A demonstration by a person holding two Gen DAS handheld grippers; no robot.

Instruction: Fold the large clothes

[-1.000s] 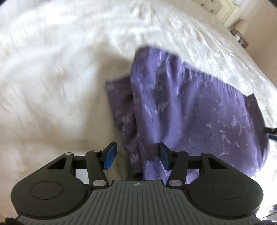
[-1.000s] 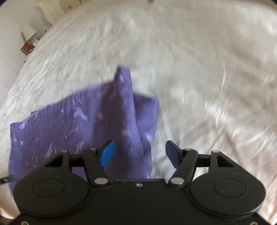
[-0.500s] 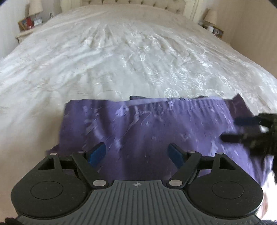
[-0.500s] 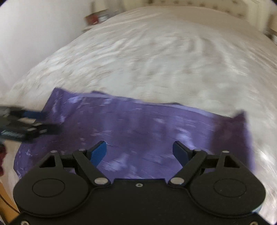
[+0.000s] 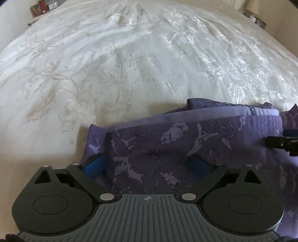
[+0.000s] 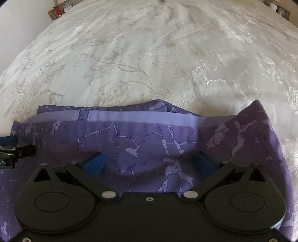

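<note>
A purple patterned garment (image 5: 177,141) with a pale lilac band along its far edge lies folded on the white bed, near its front edge. It also shows in the right wrist view (image 6: 149,137). My left gripper (image 5: 147,165) is open, its blue pads wide apart and low over the garment's left part. My right gripper (image 6: 150,162) is open too, over the garment's right part. Each gripper's tip shows at the edge of the other's view. Neither holds any cloth.
The white embroidered bedspread (image 5: 130,65) stretches far ahead of the garment. A nightstand with small items (image 5: 40,8) stands at the far left, another (image 5: 255,16) at the far right. A wall runs along the right side.
Both grippers have swung from the garment's sides to face the headboard. They have opened wider and come down closer over the garment, which now lies flat crosswise.
</note>
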